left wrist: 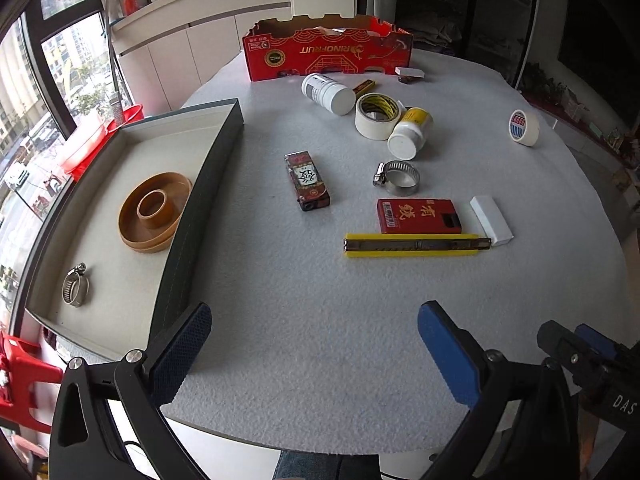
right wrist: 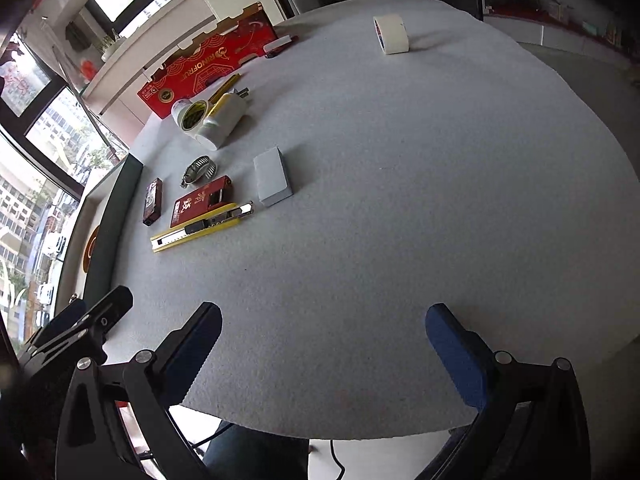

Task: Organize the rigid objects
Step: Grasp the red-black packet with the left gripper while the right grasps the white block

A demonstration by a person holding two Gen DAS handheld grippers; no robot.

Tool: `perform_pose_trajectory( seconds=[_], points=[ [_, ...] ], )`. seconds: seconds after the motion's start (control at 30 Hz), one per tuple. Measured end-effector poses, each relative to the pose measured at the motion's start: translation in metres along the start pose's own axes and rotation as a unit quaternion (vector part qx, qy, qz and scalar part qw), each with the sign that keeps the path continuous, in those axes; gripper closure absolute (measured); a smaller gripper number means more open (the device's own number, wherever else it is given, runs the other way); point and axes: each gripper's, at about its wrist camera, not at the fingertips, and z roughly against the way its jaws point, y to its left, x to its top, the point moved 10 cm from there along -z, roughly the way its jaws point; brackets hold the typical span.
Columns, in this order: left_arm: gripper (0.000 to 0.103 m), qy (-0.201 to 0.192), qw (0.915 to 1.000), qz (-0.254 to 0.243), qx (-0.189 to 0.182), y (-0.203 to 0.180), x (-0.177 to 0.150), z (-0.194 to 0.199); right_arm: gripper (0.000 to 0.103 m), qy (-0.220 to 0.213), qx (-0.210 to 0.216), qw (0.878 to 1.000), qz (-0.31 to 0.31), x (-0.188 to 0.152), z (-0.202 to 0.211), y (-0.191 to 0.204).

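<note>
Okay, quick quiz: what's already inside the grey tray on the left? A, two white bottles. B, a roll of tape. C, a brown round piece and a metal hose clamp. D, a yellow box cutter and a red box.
C: the left wrist view shows the tray holding a brown round piece and a hose clamp; the other items lie on the table.

High-rise flat: cabinets (left wrist: 176, 52), city-view windows (left wrist: 68, 64)

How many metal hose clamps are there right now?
2. One hose clamp lies inside the gray tray, near its front corner. The other clamp sits on the table between the white bottle and the red box. More may be hidden.
</note>
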Motion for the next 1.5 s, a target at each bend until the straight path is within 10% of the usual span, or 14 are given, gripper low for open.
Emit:
perform_pose_trajectory(
  seconds=[0.23, 0.43, 0.6, 0.9, 1.4, 1.5],
  points=[
    [0.0, 0.006, 0.9999, 0.008, -0.008, -0.018, 0.04, -0.036, 0.0, -0.013, 0.009, 1.0, 0.017, 0.001, 0.001, -0.004],
    [0.0, -0.008, 0.9971, 0.0, 0.076, 0.011, 0.088, -0.065, 0.0, -0.02, -0.001, 0.999, 0.043, -0.003, 0.0, -0.002],
    [0.0, 0.064, 0.9958, 0.042, 0.049, 0.024, 0.079, -0.105, 0.0, -0.027, -0.016, 0.998, 0.054, 0.001, -0.001, 0.001],
    [0.0, 0.033, 0.9963, 0.076, 0.023, 0.023, 0.077, -0.108, 0.0, -0.035, -0.052, 0.994, 0.093, 0.087, -0.037, 0.026],
    [0.0, -0.007, 0.9968, 0.074, 0.03, 0.021, 0.08, -0.103, 0.001, 0.004, -0.101, 0.982, 0.156, 0.086, -0.078, 0.041],
    [0.005, 0.001, 0.997, 0.072, 0.026, 0.018, 0.081, -0.103, 0.026, 0.0, -0.081, 0.979, 0.188, 0.082, -0.073, 0.058]
  ],
)
